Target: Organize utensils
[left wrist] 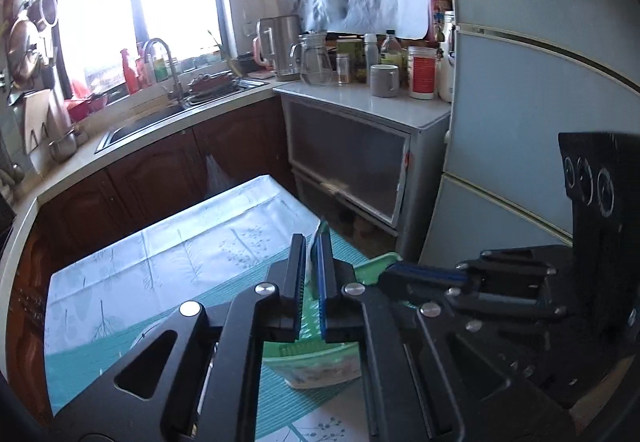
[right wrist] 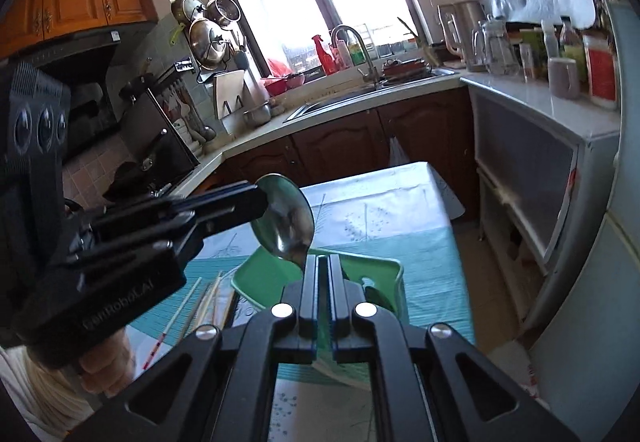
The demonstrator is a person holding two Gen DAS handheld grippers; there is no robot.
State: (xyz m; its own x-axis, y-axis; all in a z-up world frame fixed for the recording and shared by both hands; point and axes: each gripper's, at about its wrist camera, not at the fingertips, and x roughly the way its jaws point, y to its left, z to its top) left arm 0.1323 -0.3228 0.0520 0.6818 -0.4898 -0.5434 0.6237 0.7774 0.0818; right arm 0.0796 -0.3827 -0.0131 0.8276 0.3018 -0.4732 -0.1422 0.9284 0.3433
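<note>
Both tongs [right wrist: 324,262] gripping one spoon [right wrist: 286,224]

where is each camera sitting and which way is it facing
left wrist: on the left gripper, facing table, sink, fridge; own jaws and right gripper show
right wrist: on the right gripper, facing spoon, sink, hanging pots; own jaws, left gripper, a hand show
shared: green basket, table, sink, window

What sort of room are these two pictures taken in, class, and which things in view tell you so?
A home kitchen, most likely. A sink with a tap sits under the window, pans hang on the wall, and a fridge stands beside a counter crowded with jars.
</note>
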